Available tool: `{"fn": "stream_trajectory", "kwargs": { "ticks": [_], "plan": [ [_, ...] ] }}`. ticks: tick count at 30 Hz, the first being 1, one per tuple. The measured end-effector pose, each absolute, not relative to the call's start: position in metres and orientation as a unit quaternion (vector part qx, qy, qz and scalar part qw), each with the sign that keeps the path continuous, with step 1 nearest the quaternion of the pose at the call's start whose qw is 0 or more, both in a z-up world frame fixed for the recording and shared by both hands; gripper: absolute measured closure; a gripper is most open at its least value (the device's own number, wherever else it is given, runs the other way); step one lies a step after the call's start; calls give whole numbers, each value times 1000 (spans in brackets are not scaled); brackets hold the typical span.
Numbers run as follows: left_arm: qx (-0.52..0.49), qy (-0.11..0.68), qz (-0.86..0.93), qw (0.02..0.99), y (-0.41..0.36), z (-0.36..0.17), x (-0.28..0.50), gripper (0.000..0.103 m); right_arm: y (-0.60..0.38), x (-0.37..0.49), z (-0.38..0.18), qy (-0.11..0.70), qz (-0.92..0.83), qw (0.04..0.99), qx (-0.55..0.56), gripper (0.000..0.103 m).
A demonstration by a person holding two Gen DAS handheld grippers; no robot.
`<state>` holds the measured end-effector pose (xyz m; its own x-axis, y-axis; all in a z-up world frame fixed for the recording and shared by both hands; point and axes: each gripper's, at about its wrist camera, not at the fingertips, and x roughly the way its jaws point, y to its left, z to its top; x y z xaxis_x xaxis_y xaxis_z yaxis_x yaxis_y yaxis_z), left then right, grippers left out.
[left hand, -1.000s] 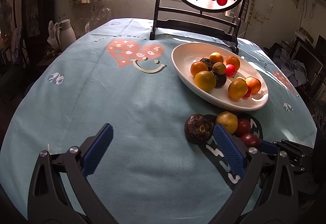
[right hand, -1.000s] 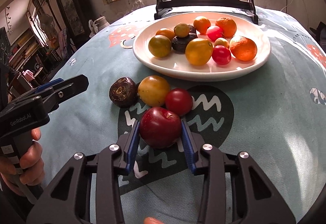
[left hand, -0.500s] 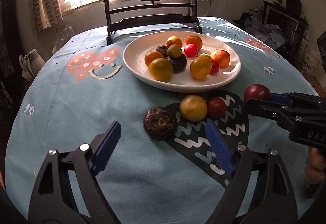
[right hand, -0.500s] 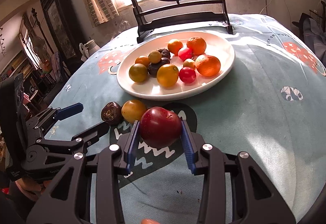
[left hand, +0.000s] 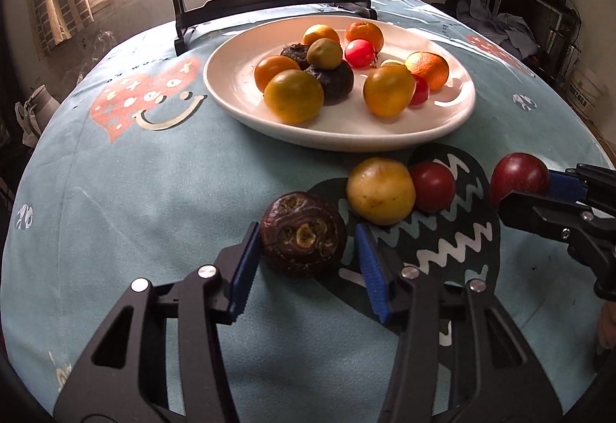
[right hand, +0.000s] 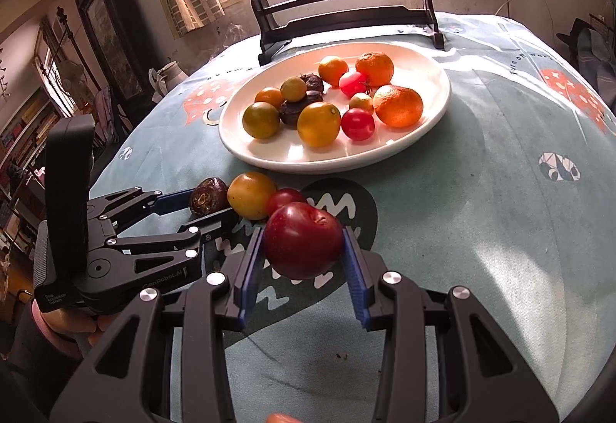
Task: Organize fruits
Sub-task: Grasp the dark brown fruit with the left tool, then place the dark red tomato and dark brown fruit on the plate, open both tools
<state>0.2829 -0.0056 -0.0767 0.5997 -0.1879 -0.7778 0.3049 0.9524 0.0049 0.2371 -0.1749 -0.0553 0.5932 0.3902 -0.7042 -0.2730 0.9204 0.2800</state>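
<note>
holding a dark red plum in my right gripper, pinched between both blue pads, i have it lifted off the table and short of the white plate. it looks smooth, glossy and firm, with a shallow stem dimple on top.

my left gripper is spread around a wrinkled dark brown fruit that sits on the table; one pad looks to be touching it, the other stands just beside it, so i judge the pinch is not made yet. that fruit's skin is rough and puckered, so i expect it to hold well.

just beside it lie a yellow fruit and a small red fruit, touching each other, near the plate's front rim.

the plate already carries a good pile: oranges, yellow-green fruits, two dark ones and a few small red ones. by my count most of the job is done; four fruits remain off the plate, one of them in my grip.

behind the plate stands a dark wooden screen stand.
</note>
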Motion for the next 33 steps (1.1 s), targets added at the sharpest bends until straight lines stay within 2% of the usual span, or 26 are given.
{"fn": "stream_trajectory", "kwargs": {
  "ticks": [10, 17, 23, 30, 31, 32, 33],
  "plan": [
    [51, 419, -132, 897, 0, -71, 263, 60, -171, 235, -55, 408, 186, 892, 58, 63],
    [8, 363, -171, 916, -1, -20, 255, 60, -181, 242, -39, 370, 211, 901, 85, 63],
    [14, 332, -167, 928, -18, 20, 300, 60, -200, 280, -23, 345, 191, 911, 121, 63],
    [6, 365, -136, 921, -28, 7, 385, 60, -201, 346, -24, 344, 169, 916, 119, 62],
    [9, 371, -131, 919, -28, 4, 393, 59, -199, 353, -26, 345, 166, 917, 114, 62],
    [9, 373, -122, 920, -27, 1, 398, 55, -197, 357, -29, 345, 163, 918, 109, 57],
    [7, 373, -110, 921, -26, 1, 400, 36, -196, 361, -30, 346, 160, 919, 103, 44]
  ]
}}
